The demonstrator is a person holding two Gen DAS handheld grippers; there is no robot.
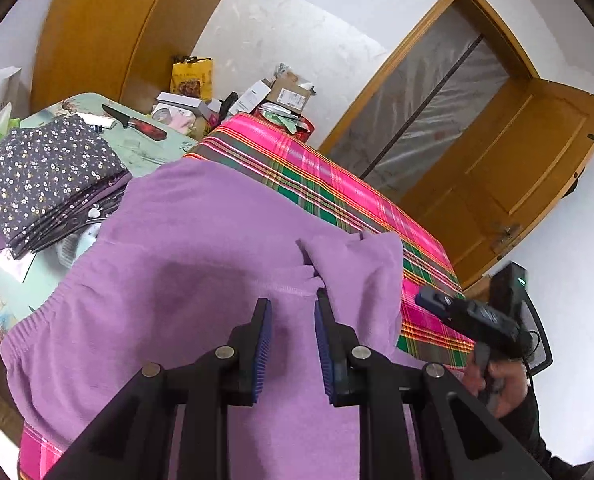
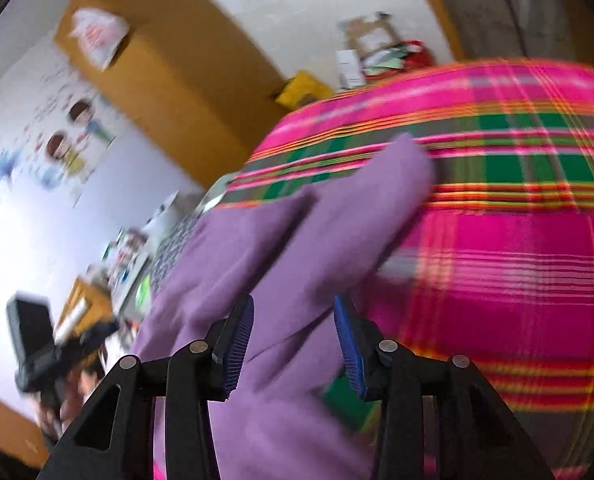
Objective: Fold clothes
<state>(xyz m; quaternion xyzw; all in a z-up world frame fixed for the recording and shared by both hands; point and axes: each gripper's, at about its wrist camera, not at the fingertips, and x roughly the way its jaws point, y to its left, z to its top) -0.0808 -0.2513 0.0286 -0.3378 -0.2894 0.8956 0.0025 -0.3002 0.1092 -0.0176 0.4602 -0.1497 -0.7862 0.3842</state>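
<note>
1. A pink and green plaid cloth [image 1: 337, 184] covers the counter; white walls and a wooden door [image 1: 509, 160] fill the upper right of the left wrist view.
2. The purple garment [image 1: 201, 248] lies spread on the plaid cloth at frame centre. The left tongs [image 1: 293, 308] stand open just above its seam, gripping nothing. The right tongs [image 2: 293, 308] also stand open over a purple fold, in a blurred view.
3. A folded floral garment [image 1: 45, 176] sits at left; a yellow bag [image 1: 191, 76] stands behind, contents unclear.
</note>
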